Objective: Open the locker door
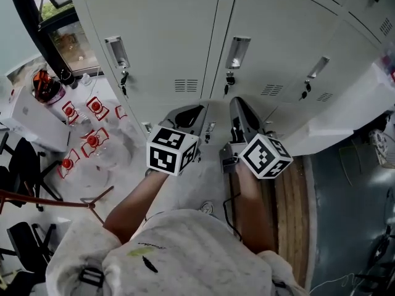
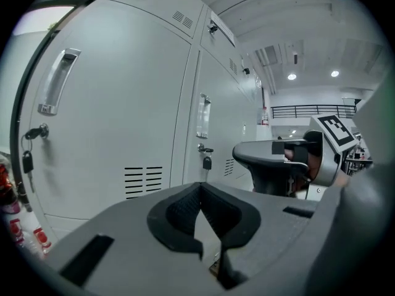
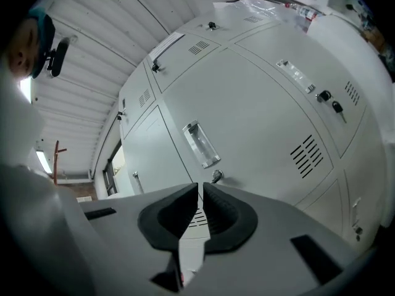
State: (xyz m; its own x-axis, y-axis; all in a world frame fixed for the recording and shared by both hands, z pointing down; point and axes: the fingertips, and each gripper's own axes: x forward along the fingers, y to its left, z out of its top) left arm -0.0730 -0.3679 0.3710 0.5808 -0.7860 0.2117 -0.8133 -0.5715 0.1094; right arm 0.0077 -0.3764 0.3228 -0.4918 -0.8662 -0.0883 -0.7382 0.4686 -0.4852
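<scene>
A row of pale grey lockers fills the view ahead. The middle locker door (image 1: pixel 265 36) has a recessed handle (image 1: pixel 237 51) with a key lock (image 1: pixel 229 79) under it; the handle (image 3: pixel 200 143) and lock (image 3: pixel 216 176) lie straight ahead in the right gripper view. My right gripper (image 1: pixel 237 102) (image 3: pixel 202 184) is shut and empty, a short way from that door. My left gripper (image 1: pixel 188 110) (image 2: pixel 201 184) is beside it, also shut with nothing in it, facing the left locker door (image 2: pixel 117 103), its handle (image 2: pixel 58 82) and hanging keys (image 2: pixel 34 132).
A third locker handle (image 1: pixel 318 66) is on the right. Clear bottles with red labels (image 1: pixel 92 137) and a white box (image 1: pixel 37 125) stand at the left. A wooden strip (image 1: pixel 290 208) runs along the floor at the right, beside a white sheet (image 1: pixel 345 116).
</scene>
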